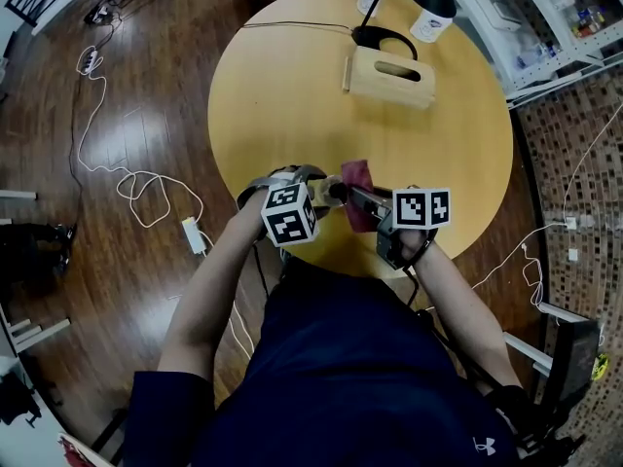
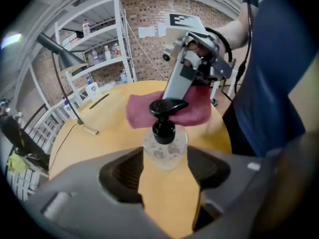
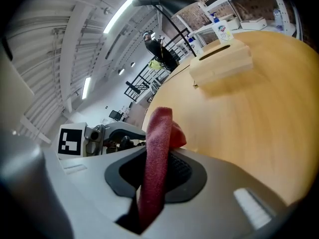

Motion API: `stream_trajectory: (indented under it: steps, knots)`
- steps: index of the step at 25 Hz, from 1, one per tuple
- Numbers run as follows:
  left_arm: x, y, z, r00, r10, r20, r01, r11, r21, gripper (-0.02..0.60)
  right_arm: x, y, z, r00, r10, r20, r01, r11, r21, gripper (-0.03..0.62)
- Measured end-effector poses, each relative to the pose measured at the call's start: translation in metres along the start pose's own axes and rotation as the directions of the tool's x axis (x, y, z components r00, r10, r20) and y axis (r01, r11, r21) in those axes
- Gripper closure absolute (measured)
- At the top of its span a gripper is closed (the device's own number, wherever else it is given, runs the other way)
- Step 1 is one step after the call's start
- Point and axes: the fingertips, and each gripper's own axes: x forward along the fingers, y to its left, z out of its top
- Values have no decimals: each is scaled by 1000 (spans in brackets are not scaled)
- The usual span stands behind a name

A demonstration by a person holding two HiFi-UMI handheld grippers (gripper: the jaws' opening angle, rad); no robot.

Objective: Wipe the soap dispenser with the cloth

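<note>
Bracing the soap dispenser (image 2: 165,151) between wide-set jaws, the left gripper (image 2: 166,167) steadies it for the cloth (image 3: 159,128) pinched tight in the right gripper (image 3: 157,171).

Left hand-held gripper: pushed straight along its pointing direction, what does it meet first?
The soap dispenser: it sits between the jaw tips of the left hand-held gripper, apparently pinched by both. Beyond it hangs the red cloth; how far beyond is unclear.

It looks like a lab or workroom: a brick wall (image 2: 154,19), white shelves (image 2: 94,63) with bottles (image 2: 115,50), cables (image 1: 136,185) on a wood floor (image 1: 146,66).
</note>
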Motion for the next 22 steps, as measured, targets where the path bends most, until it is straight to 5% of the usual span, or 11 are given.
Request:
stream_trajectory:
  steps: [3, 6, 8, 9, 13, 16, 19, 22]
  knots:
    - [-4, 6, 0, 997, 74, 25, -70, 988, -135, 262, -2, 2, -3, 1000, 1, 11, -1, 1000, 10, 519]
    - [-9, 4, 7, 977, 185, 111, -119, 891, -438, 235, -5, 7, -18, 1000, 8, 10, -9, 999, 36, 519]
    - [-6, -1, 11, 967, 218, 132, -117, 839, -532, 239, -8, 11, -30, 1000, 19, -5, -19, 999, 49, 519]
    - [-4, -2, 12, 966, 226, 127, -127, 838, -530, 244, -10, 12, -33, 1000, 23, -10, -22, 998, 51, 519]
    - [1, 5, 7, 975, 192, 110, -137, 914, -383, 296, -13, 3, -14, 1000, 2, 15, -2, 1000, 29, 519]
    - [5, 5, 6, 992, 78, 100, -62, 987, -151, 305, -7, -2, 8, 1000, -1, 22, 1, 1000, 2, 519]
    - [5, 7, 4, 998, -25, 58, 24, 1000, 16, 308, 0, -2, 10, 1000, -2, -4, 2, 1000, -11, 519]
    - [0, 11, 1, 1000, 2, 26, 0, 998, -65, 270, -3, 2, -4, 1000, -11, -14, 11, 1000, 10, 519]
